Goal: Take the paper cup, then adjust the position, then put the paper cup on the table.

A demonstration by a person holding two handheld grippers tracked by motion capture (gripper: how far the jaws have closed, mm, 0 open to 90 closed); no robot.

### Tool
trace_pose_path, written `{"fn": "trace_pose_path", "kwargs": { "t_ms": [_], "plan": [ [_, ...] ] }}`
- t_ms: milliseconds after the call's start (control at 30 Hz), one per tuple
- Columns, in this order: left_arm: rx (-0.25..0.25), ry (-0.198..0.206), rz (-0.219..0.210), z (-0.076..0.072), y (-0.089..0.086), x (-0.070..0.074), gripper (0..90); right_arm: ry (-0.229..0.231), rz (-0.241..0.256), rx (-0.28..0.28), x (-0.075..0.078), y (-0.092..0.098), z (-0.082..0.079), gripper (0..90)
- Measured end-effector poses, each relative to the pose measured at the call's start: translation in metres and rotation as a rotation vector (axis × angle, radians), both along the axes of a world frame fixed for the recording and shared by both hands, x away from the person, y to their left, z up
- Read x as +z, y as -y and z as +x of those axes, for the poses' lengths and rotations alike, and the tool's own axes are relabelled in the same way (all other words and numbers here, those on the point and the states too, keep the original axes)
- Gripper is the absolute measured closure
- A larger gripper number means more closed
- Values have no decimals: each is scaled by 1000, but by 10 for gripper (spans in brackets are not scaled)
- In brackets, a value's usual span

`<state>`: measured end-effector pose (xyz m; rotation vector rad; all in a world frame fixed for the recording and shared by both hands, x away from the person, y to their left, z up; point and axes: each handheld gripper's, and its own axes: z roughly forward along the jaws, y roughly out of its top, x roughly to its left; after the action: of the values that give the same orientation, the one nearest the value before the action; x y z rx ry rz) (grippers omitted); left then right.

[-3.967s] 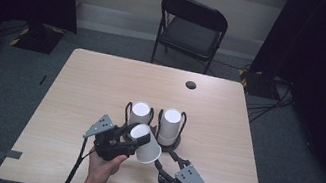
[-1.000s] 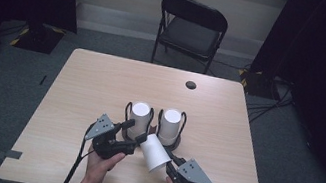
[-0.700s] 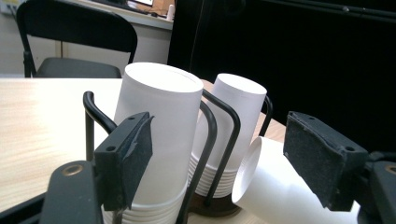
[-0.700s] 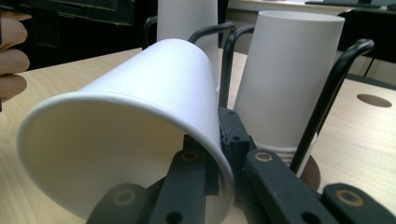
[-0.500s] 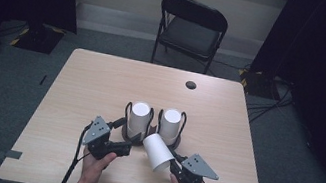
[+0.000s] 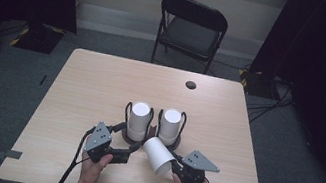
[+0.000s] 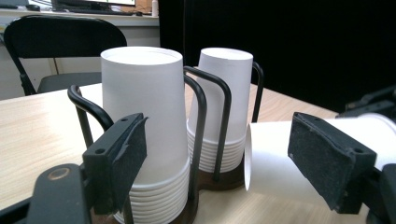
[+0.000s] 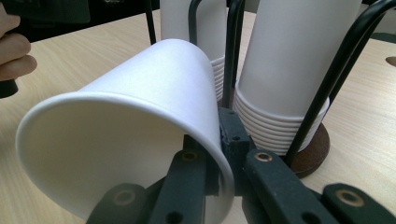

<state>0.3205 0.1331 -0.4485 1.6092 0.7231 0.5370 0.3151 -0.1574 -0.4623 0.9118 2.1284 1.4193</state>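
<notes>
Beside the cup stacks (image 6: pixel 138 120), right gripper (image 6: pixel 177 167) clamped on a paper cup's (image 6: pixel 158 154) rim, left gripper (image 6: pixel 132 151) agape

A single white paper cup (image 6: pixel 158 156) lies tilted on its side above the near edge of the table, its closed base pointing up and back toward the two stacks, its open mouth facing the person. Its rim wall is pinched between the jaws of the right gripper (image 8: pixel 218 161), one jaw inside the mouth and one outside. Just behind it stand two stacks of upside-down white cups, the left stack (image 6: pixel 138 120) and the right stack (image 6: pixel 170 124), each upright inside a black wire holder (image 7: pixel 205 121) on a dark round base.
</notes>
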Motion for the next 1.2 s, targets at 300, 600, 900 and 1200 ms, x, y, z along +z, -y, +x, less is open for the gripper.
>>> {"fn": "trace_pose_path", "kwargs": {
  "t_ms": [300, 600, 900, 1200],
  "plan": [
    [-16, 12, 40, -2, 0, -5, 194, -37, -40, 23, 7, 2, 4, 883],
    [-42, 14, 98, -4, 3, -10, 190, -111, -79, 62, 12, 2, 12, 884],
    [-83, 25, 140, -4, 4, -15, 183, -127, -95, 87, 17, 1, 18, 884],
    [-131, 38, 187, -8, 12, -15, 158, -212, -112, 107, 24, 2, 23, 884]
  ]
}}
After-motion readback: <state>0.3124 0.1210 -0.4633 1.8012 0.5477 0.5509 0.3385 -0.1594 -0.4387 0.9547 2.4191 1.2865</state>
